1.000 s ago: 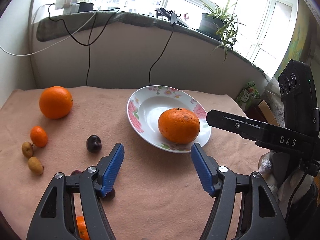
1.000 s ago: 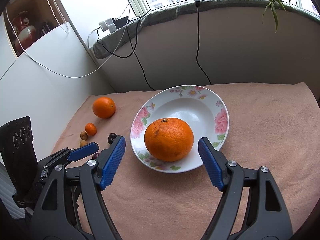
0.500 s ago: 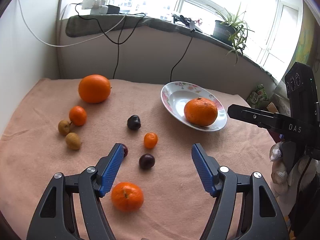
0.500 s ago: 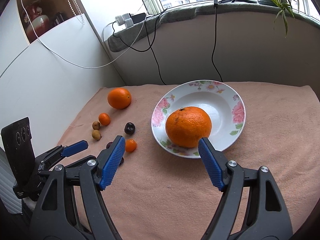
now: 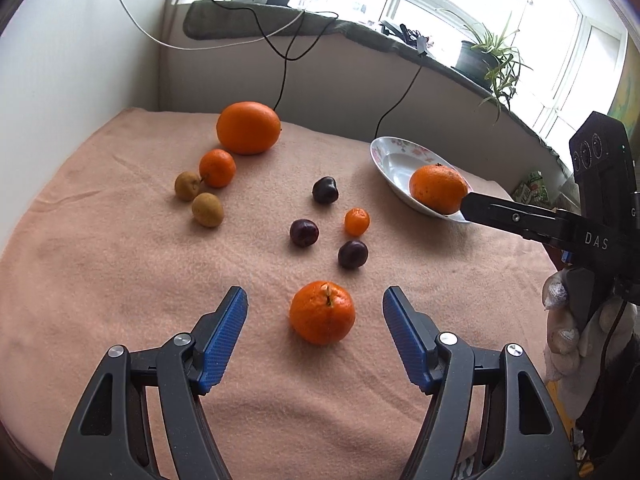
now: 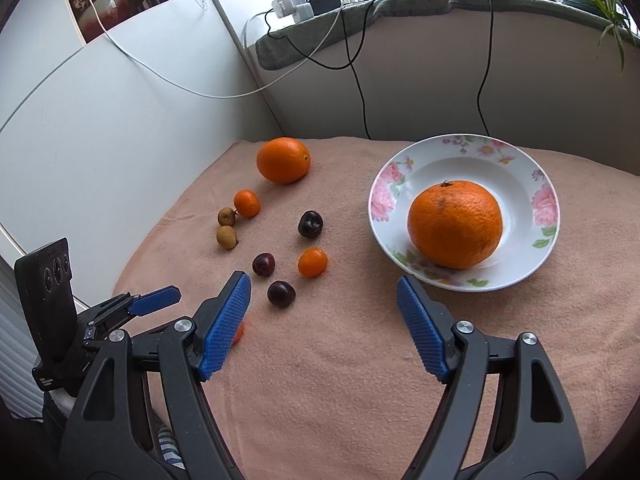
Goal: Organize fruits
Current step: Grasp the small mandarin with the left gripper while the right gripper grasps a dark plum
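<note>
1. Left claw (image 5: 315,322): jaws wide, nothing held. A second ago the white floral plate (image 5: 390,158) with a large orange (image 5: 438,189) on it sat dead ahead between its pads; now that plate is far off to its upper right.
2. New target candidate: medium stemmed tangerine (image 5: 322,312) sits on the peach towel cloth (image 5: 120,264) right between the left pads, touching neither.
3. Right claw (image 6: 324,318): also wide, empty. The plate has slid from centre to its upper right; bare cloth between the pads now.
4. Ahead of both: three dark cherries, e.g. (image 6: 281,293), a small kumquat (image 6: 312,262); further left, a big loose orange (image 6: 283,160) and two brown longans.
5. Read: plate drop looks done, both claws swung over to the loose fruit. Left is lined up for the tangerine; needs descent, then close.
</note>
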